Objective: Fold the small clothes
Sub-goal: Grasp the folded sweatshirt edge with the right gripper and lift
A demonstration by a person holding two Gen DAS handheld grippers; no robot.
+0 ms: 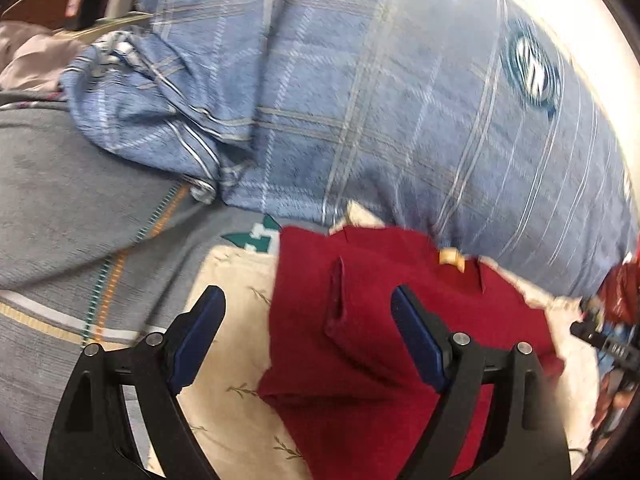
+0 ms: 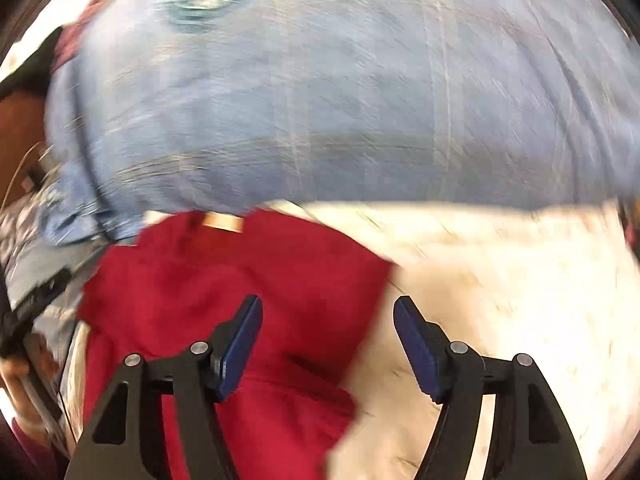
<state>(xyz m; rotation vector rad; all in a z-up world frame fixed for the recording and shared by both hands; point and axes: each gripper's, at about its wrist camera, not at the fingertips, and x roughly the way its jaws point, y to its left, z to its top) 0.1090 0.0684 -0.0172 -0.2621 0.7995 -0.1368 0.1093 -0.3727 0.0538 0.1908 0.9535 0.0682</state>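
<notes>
A blue plaid blanket [image 1: 360,92] bulks across the far side of a bed, its bunched edge lying right against a cream cloth with a leaf print [image 1: 236,364] on which the job's red garment [image 1: 360,340] is spread, partly doubled over on itself with a raised crease down its middle and a small tan neck label [image 1: 450,259] at its far hem. A grey bedspread with orange and teal stitching [image 1: 80,208] runs off to one side. The likeliest trouble here, by the look of it, is the blanket: it crowds the garment's far edge, and a fold swept that way could snag or drag it over the work. The soft bedding underneath may also let the red cloth slip and the layers skew, leaving a crooked fold, and a pinch taken too deep could lift the cream cloth along with it. The left tool [image 1: 308,300] hangs above the garment with its blue pads spread wide and nothing between them. The right tool [image 2: 328,312], seen through heavy motion blur, also stands spread, one pad over the red cloth and the other over the cream, gripping nothing. No basket, box or other container is in view, so the folded piece has no visible place to go.
</notes>
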